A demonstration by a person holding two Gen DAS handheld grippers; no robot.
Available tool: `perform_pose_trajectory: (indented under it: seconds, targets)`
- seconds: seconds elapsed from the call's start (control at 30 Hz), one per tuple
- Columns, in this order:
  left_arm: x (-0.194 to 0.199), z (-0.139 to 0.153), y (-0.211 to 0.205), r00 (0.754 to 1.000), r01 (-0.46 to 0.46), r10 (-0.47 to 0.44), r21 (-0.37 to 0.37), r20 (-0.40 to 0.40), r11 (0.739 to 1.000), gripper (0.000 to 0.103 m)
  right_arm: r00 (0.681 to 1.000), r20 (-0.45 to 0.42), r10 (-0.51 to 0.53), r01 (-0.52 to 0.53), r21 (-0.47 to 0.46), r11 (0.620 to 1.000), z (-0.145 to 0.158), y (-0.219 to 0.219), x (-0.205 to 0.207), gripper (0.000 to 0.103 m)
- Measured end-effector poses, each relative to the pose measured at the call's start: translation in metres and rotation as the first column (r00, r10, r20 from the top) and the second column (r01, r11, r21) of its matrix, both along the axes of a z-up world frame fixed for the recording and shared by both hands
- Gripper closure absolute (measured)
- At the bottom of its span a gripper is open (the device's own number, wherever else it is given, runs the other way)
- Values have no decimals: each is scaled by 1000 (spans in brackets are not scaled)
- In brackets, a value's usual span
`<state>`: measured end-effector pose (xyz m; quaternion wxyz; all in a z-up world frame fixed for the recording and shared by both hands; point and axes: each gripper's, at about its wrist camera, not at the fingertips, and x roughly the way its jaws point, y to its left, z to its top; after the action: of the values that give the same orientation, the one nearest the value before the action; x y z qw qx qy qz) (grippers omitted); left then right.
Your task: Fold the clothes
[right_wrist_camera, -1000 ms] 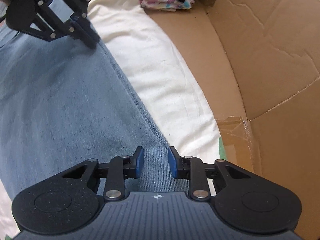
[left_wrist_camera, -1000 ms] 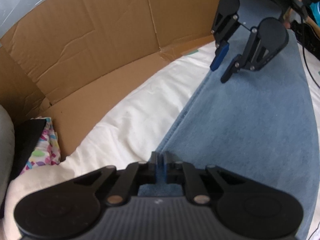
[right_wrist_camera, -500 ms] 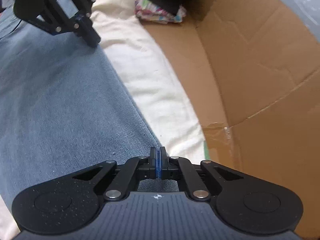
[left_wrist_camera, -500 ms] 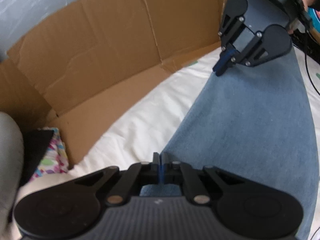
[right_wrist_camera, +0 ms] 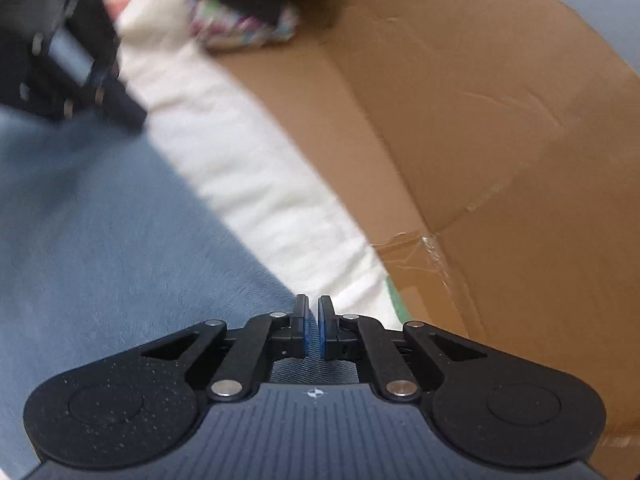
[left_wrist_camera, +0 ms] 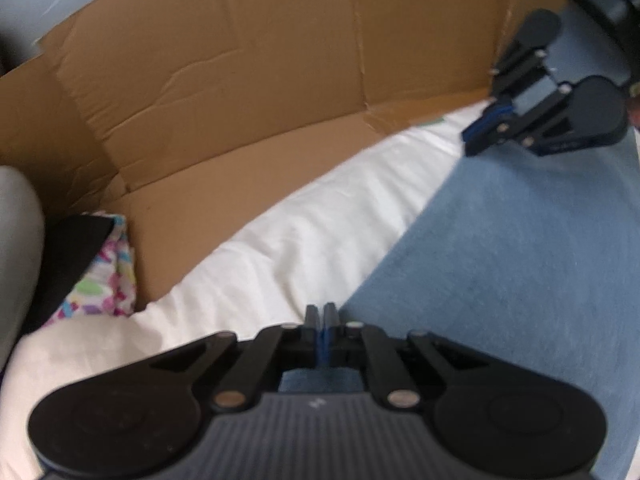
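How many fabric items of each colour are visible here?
Blue: 1, the denim garment, held by the left tool and right tool
White: 1, the sheet
Multicoloured: 1, the patterned cloth
Black: 1, the dark cloth
Total: 4

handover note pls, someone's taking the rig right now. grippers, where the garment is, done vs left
Left gripper: shut on the near edge of the blue denim garment.
Right gripper: pinched on the same edge further along, a narrow slit between its pads.
Garment lies spread on the white sheet, beside the cardboard.
Done: both grips taken.
Left: make the fold, lay it down, release.
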<state>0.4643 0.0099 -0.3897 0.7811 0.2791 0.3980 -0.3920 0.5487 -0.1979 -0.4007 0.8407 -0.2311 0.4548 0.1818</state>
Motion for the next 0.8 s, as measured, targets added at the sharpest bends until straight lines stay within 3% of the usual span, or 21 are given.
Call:
perform_pose_trajectory:
  seconds: [0.2,0.33,0.4,0.57,0.6,0.63,0.67,0.73,0.8]
  targets:
    - [-3,25,29,994,-107,107,-13,-3,994,92,992,17,-127,126,42,991,23,-57,-37,98]
    - [-8,38,51,975,-224,224,3,-16,975,84,973,-4,-230,229,111,967,15,-91,-57,98]
    - [-11,41,63,952,-305,305,1,-41,952,77,961,-5,-278,275,156,949,7,-100,-63,98]
    - [-17,41,80,877,-473,472,13,-91,881,75,941,-24,-337,331,267,905,-7,-97,-62,96]
    - [-18,39,80,862,-498,497,17,-100,867,72,939,-26,-342,336,278,900,-10,-95,-60,86]
    - [-16,36,78,848,-518,518,28,-110,855,66,937,-28,-348,341,289,895,-12,-92,-59,69]
    - [-12,32,76,828,-545,547,53,-128,837,63,935,-30,-353,345,300,889,-15,-90,-57,64]
    - [-1,24,69,797,-578,588,110,-137,808,64,931,-34,-364,355,322,878,-20,-85,-54,62]
    - [11,20,64,749,-627,644,146,-154,765,64,925,-32,-378,367,329,870,-26,-81,-50,62]
